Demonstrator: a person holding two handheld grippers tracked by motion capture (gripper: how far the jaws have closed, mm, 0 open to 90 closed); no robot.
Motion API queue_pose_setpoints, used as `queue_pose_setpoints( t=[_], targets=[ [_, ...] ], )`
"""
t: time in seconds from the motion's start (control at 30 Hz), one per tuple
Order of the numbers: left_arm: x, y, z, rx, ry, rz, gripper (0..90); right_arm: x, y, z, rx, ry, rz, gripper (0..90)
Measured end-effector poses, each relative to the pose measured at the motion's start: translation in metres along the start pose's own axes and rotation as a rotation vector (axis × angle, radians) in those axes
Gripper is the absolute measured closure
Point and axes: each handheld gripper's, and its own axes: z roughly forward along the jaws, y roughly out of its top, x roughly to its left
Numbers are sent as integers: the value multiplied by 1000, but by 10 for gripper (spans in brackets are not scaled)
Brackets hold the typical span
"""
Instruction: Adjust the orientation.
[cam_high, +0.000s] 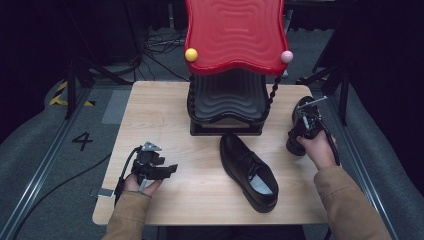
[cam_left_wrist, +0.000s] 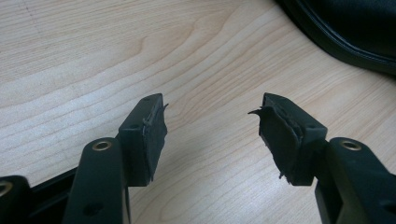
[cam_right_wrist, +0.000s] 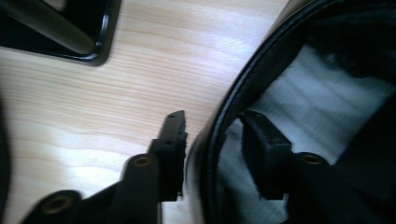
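A black leather shoe (cam_high: 247, 172) lies in the middle of the wooden table (cam_high: 165, 115), toe toward the back. A second black shoe (cam_high: 296, 145) stands at the table's right edge. My right gripper (cam_high: 305, 120) reaches down over it. In the right gripper view this shoe's (cam_right_wrist: 303, 93) collar wall runs between the jaws of the right gripper (cam_right_wrist: 212, 126): one pad is outside against the leather, the other inside over the pale lining, with a small gap. My left gripper (cam_high: 172, 169) rests open near the front left, and its jaws (cam_left_wrist: 210, 112) hold nothing. The middle shoe's edge (cam_left_wrist: 355, 28) is beyond them.
A stand with a wavy red top panel (cam_high: 234, 35) and a black ribbed base (cam_high: 227, 100) occupies the back centre of the table; its base corner (cam_right_wrist: 56, 28) lies beyond the right jaws. A yellow ball (cam_high: 191, 54) and a pink ball (cam_high: 286, 56) sit on the panel's corners.
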Motion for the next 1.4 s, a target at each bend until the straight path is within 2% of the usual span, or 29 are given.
queue_pose_setpoints(
  t=[0.07, 0.17, 0.23, 0.43, 0.57, 0.63, 0.77, 0.8, 0.83, 1.1, 1.33, 1.37, 1.4],
  targets=[
    [0, 0, 0, 1, -2, -3, 414, -1, 0, 0, 2, 11, 8, 663],
    [1, 0, 0, 7, -6, -17, 421, -6, 0, 0, 13, 93, 32, 749],
    [1, 0, 0, 6, -5, -17, 421, -6, 0, 0, 12, 94, 33, 761],
    [3, 0, -1, 6, -2, -19, 419, -4, -2, -6, -5, 77, -18, 785],
    [4, 0, -1, 1, 4, -19, 418, 0, -9, -20, -27, 100, -66, 781],
    [4, 0, -1, 2, 4, -22, 418, 4, -17, -29, -45, 110, -106, 781],
    [3, 0, 0, 2, 5, -18, 416, 15, -34, -50, -77, 85, -201, 781],
    [3, 0, 0, 3, 4, -18, 416, 15, -34, -50, -77, 85, -201, 781],
    [2, 0, 0, 3, 7, -17, 416, 23, -45, -63, -97, 86, -251, 780],
    [2, 1, 1, 4, 9, -15, 410, 45, -85, -102, -129, 149, -414, 777],
    [1, 1, 1, 6, 10, -8, 411, 59, -111, -114, -118, 189, -514, 776],
    [1, 1, 1, 9, 9, -10, 411, 64, -119, -116, -109, 202, -555, 775],
    [1, 1, 1, 9, 10, -11, 411, 66, -122, -117, -107, 209, -575, 774]
  ],
)
